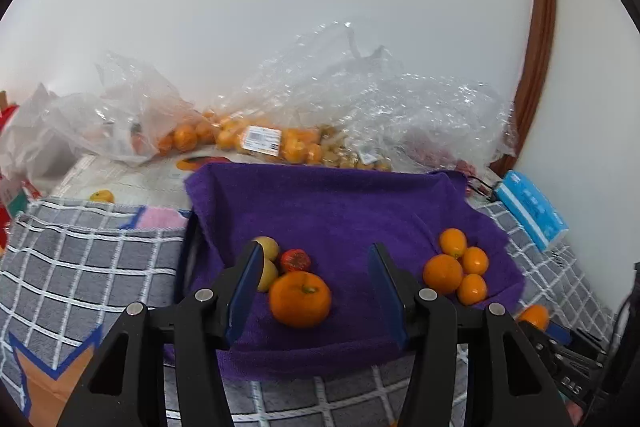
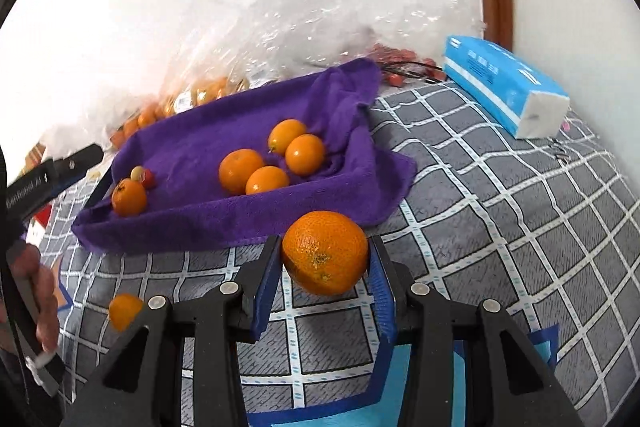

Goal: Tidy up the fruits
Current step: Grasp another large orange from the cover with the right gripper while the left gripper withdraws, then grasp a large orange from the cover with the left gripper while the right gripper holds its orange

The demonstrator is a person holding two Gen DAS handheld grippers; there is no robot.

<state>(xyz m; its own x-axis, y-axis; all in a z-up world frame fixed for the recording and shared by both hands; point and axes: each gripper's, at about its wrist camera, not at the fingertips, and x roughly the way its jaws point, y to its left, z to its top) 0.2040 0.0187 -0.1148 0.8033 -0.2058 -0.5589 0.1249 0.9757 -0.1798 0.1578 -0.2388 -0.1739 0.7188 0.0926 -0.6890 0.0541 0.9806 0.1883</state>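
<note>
Purple towel-lined tray [image 2: 224, 215] holds four small oranges [image 2: 268, 159]. Just before it, the right hand-held gripper [image 2: 325, 259] pinches a large round orange [image 2: 325, 253]. Above it, the left hand-held gripper [image 1: 316, 291] hangs spread, gripping nothing.

blue tissue pack [image 2: 505, 91], grey checked cloth [image 2: 500, 195]

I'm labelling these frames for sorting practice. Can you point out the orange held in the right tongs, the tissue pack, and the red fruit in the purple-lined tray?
held orange [image 2: 325, 253], right wrist view, middle of its peel.
tissue pack [image 2: 496, 79], right wrist view, blue top face.
red fruit [image 1: 295, 260], left wrist view, centre of its skin.
</note>
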